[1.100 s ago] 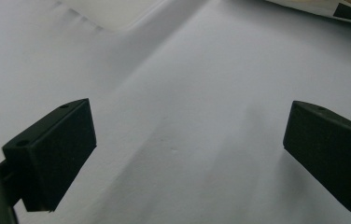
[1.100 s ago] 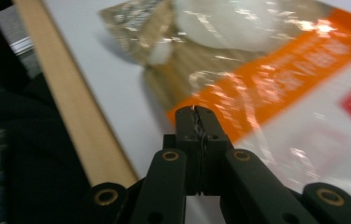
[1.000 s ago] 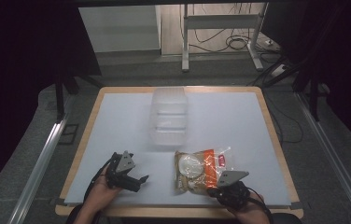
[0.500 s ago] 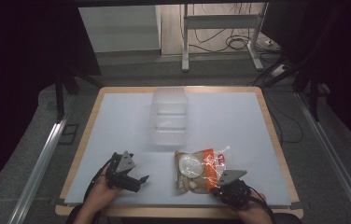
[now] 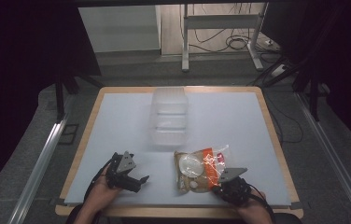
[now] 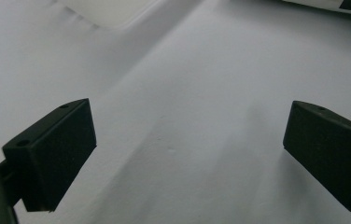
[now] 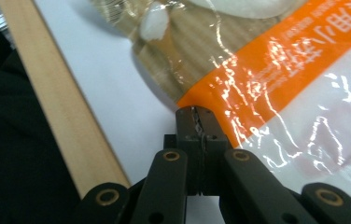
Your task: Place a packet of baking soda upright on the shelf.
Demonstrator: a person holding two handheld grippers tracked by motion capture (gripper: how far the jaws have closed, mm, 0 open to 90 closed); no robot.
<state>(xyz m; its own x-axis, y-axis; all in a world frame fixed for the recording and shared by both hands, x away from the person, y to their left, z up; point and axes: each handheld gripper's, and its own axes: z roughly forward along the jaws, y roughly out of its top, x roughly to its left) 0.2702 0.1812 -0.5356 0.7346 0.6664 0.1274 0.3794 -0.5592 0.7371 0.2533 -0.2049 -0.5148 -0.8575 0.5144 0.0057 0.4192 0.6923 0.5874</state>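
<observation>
Right gripper view showed the snack bag point(image 7: 257, 70) very near: the right tongs point(image 7: 197, 114) were clenched on the thin edge of its film, at the orange band, with the jaws pressed together. The bag lay on the white counter point(image 7: 117, 107), near the wooden front border. I judge the grip was small, only on the seam, so the film could slip out or tear if the bag was lifted fast, and the loose contents could swing and pull it free. The bag could also drag on the counter instead of rising.

From the high view the bag point(image 5: 200, 169) sat at the front right of the counter point(image 5: 117, 130), and a clear plastic container point(image 5: 169, 116) stood apart behind it, toward the middle; this container is not seen from the right gripper. The left tongs point(image 5: 138, 179) rested well apart from the bag. The left gripper view showed its jaws released wide, nothing between them, above the bare counter point(image 6: 187, 116).
</observation>
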